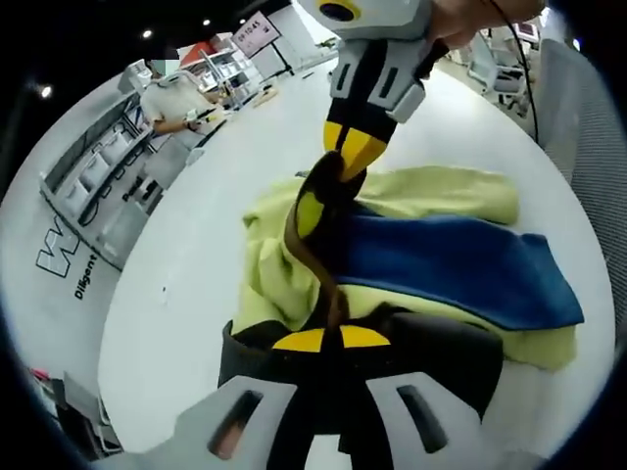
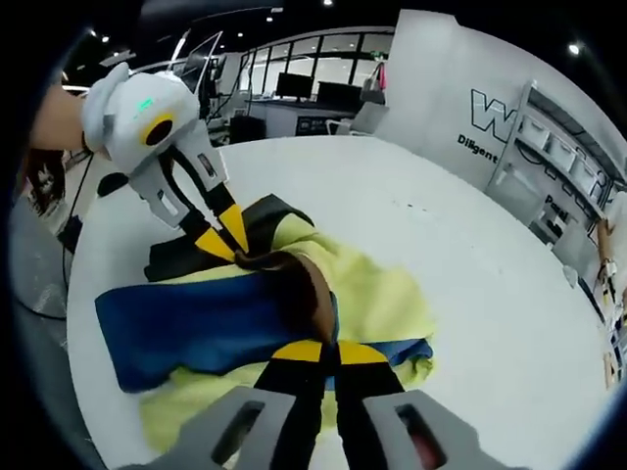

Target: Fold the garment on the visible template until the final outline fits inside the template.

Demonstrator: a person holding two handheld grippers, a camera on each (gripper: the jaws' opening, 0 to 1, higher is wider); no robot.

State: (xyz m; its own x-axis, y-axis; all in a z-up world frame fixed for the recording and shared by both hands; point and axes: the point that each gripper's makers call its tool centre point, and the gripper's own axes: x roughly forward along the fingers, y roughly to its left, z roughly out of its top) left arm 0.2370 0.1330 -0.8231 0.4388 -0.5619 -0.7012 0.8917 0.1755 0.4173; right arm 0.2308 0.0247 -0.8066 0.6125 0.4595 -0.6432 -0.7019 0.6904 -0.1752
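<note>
The garment (image 1: 431, 257) lies bunched on the white table (image 1: 186, 294), with yellow-green fabric (image 2: 377, 289), a blue panel (image 2: 196, 328) across it and a black part (image 1: 446, 352) at one end. A dark brown edge (image 1: 312, 250) is stretched between both grippers. My left gripper (image 1: 328, 339) is shut on one end of this brown edge. My right gripper (image 1: 351, 149) comes in from the top of the left gripper view, shut on the other end. In the right gripper view, my right gripper (image 2: 329, 352) pinches the brown fold (image 2: 304, 284), and the left gripper (image 2: 223, 242) faces it from the upper left.
A person (image 1: 181, 98) stands at benches beyond the table's far edge. Shelving (image 2: 563, 157) and a white wall with lettering (image 2: 490, 122) line one side. A mesh chair back (image 1: 588, 137) and a dark cable (image 2: 44, 264) sit just off the table's rim.
</note>
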